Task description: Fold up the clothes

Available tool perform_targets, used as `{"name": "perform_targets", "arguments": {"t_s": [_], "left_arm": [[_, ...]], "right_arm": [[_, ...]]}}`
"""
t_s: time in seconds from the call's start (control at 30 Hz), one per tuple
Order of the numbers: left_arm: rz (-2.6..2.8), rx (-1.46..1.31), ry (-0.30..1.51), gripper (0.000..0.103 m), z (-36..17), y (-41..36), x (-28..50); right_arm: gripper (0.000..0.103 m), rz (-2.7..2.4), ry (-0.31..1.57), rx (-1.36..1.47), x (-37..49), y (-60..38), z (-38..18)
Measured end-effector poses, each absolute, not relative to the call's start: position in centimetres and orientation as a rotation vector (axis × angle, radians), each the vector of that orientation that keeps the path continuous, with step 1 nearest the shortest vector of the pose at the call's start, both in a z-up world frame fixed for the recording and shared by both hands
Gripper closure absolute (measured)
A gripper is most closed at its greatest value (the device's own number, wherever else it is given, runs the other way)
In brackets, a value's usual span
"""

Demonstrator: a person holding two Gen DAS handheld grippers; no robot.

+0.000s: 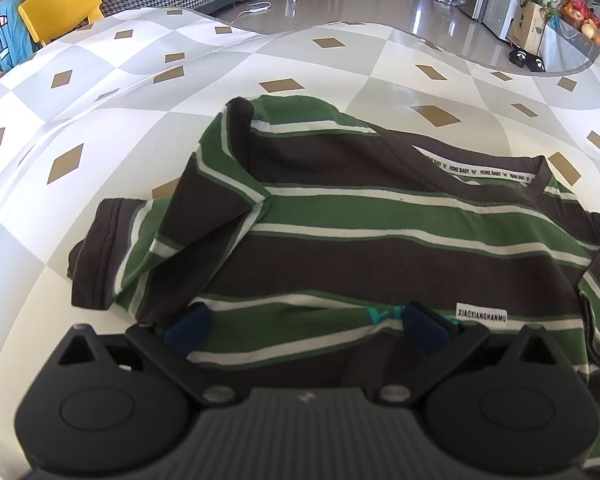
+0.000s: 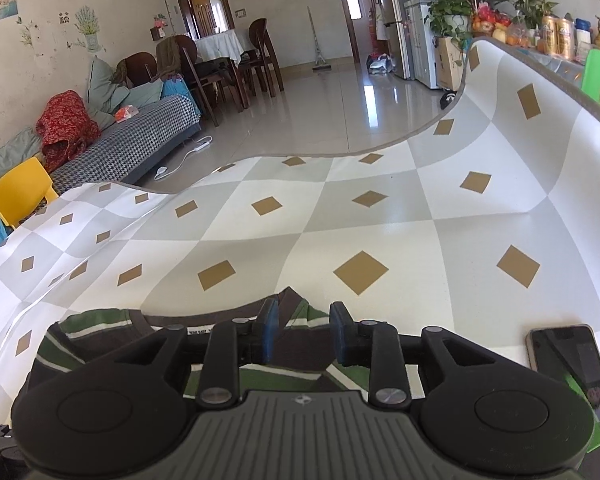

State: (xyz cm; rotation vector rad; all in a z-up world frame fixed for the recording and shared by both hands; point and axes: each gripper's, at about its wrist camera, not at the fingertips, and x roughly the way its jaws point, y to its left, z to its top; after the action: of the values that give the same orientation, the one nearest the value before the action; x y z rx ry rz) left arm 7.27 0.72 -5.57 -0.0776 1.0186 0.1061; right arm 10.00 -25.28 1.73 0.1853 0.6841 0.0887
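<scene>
A striped green and brown shirt [image 1: 380,220] lies mid-worktop [image 1: 100,92], one sleeve folded inward, partly folded. The left tool [image 1: 304,324] stands released over the hem; the right tool [image 2: 304,334] released, empty, above the collar.

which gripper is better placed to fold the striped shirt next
Probably the left gripper: its open fingers straddle the green, brown and white striped shirt. The right gripper sits at the shirt's edge, gripping nothing.
</scene>
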Motion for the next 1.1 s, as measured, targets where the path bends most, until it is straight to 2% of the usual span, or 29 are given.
{"name": "perform_targets", "arguments": {"t_s": [0.37, 0.73, 1.0, 1.1], "left_arm": [[0.113, -0.079, 1.008, 0.000, -5.7, 0.5, 7.5], [0.115, -0.067, 0.970, 0.000, -6.1, 0.6, 7.9], [0.153, -0.068, 0.958, 0.000, -6.2, 1.1, 8.4], [0.170, -0.076, 0.962, 0.000, -6.2, 1.4, 8.8]], "right_arm": [[0.066, 0.152, 0.839, 0.206, 7.6, -26.6, 0.0], [0.060, 0.307, 0.972, 0.039, 5.5, -23.4, -2.3], [0.061, 0.264, 0.945, -0.125, 5.7, -21.5, -3.6], [0.066, 0.244, 0.935, -0.097, 6.3, -21.9, -3.5]]}}
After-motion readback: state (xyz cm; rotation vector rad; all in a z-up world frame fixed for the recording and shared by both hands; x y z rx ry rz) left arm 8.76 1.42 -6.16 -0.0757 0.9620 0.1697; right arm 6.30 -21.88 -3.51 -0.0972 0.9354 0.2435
